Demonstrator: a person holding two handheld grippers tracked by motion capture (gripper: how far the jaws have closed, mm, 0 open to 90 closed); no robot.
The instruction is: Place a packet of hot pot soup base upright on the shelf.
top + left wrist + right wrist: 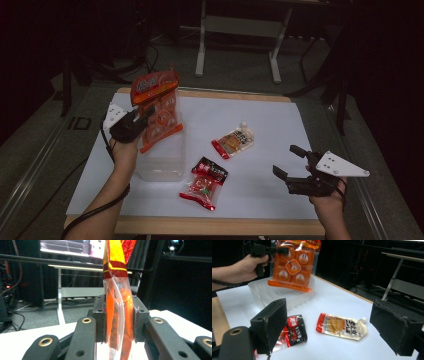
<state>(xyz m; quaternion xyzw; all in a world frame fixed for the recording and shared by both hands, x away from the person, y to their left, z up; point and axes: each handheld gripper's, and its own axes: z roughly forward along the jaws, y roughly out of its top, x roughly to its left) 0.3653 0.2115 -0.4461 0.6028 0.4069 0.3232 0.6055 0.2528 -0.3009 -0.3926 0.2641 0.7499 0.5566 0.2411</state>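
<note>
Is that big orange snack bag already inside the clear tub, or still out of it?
Still out. The orange snack bag hangs upright, clamped in the left hand-held gripper, its bottom edge above the clear tub.

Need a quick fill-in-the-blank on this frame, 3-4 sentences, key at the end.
1. The left gripper is shut on the ____ snack bag.
2. That bag hangs above the clear plastic ____.
3. The right gripper has its jaws ____ and holds nothing.
4. The spouted pouch lies flat on the ____ table cover.

Missing words: orange; tub; open; white
</note>
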